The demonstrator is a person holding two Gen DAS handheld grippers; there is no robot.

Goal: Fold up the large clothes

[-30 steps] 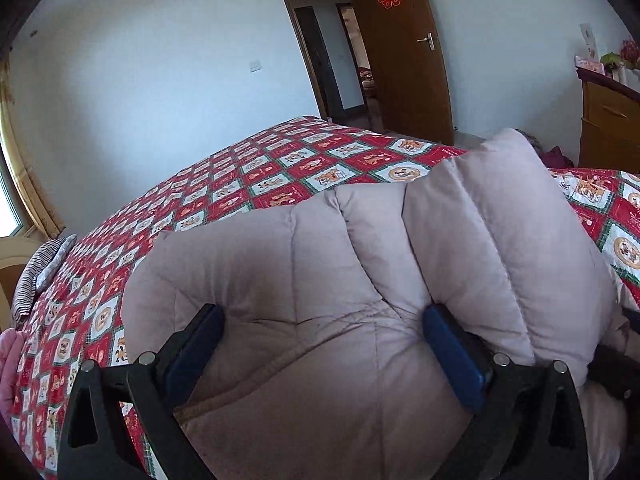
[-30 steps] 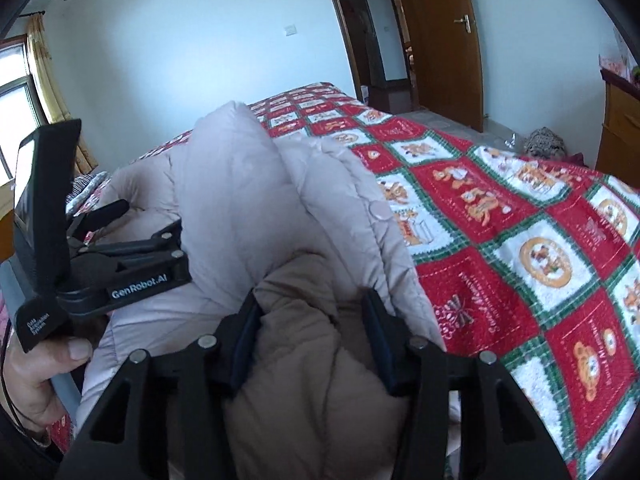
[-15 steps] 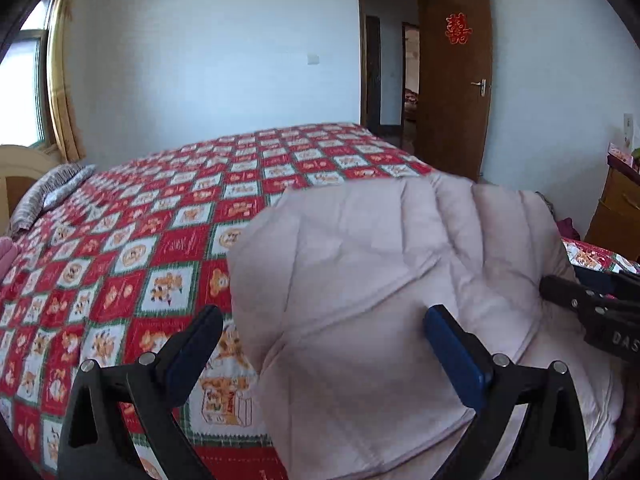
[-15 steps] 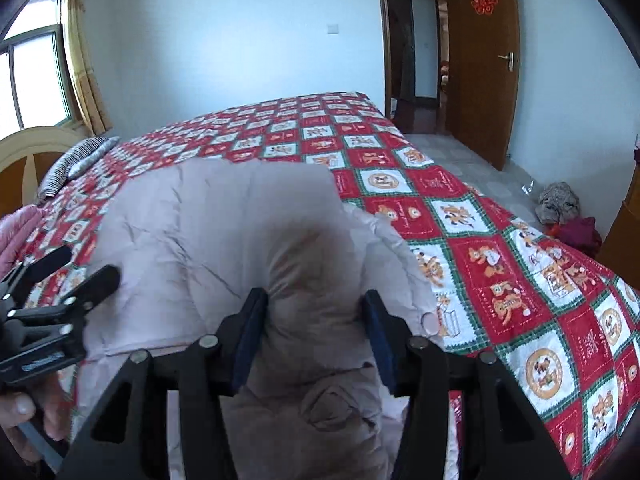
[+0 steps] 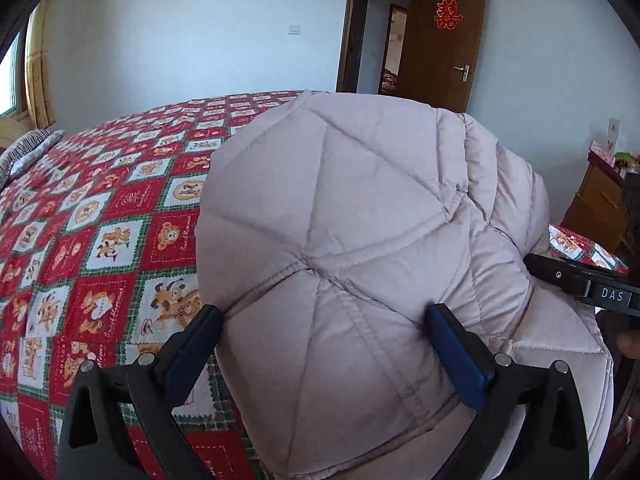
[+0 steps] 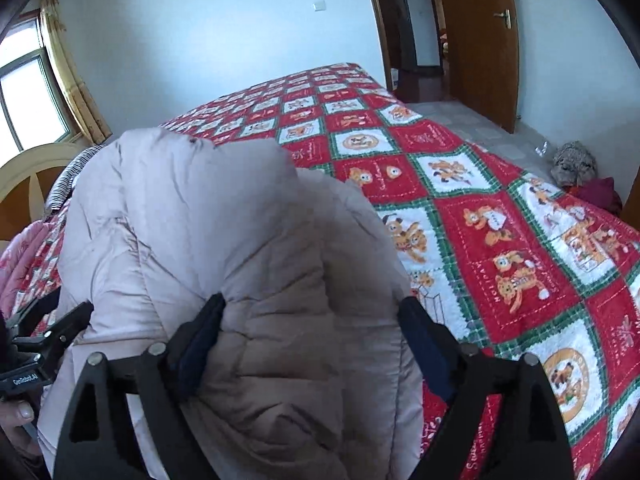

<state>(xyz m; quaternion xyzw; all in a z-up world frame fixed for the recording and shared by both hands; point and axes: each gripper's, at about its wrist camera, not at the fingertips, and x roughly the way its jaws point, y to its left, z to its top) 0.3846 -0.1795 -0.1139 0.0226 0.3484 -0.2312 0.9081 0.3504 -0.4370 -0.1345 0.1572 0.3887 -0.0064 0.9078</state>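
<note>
A pale pinkish-beige quilted puffer jacket (image 5: 360,208) lies bunched in a thick fold on the bed's red, green and white patterned quilt (image 5: 100,248). My left gripper (image 5: 326,340) stands wide over its near end; the padded cloth fills the gap and the blue pads do not squeeze it. In the right wrist view the jacket (image 6: 200,220) bulges between the pads of my right gripper (image 6: 312,340), whose jaws are opening and no longer pinch the fold. The left gripper's black fingers (image 6: 72,318) show at the jacket's left side, with a person's thumb below them.
The quilt (image 6: 500,240) spreads far beyond the jacket. A pink garment (image 6: 24,256) and a curved headboard (image 6: 28,168) are at the left. An open brown door (image 5: 448,40), a wooden dresser (image 5: 600,208) and clothes on the floor (image 6: 576,164) are at the right.
The right gripper's jaws have spread apart and let go of the fold they pinched. The jacket has come down onto the quilt. The left view has rolled and swung across the jacket.
</note>
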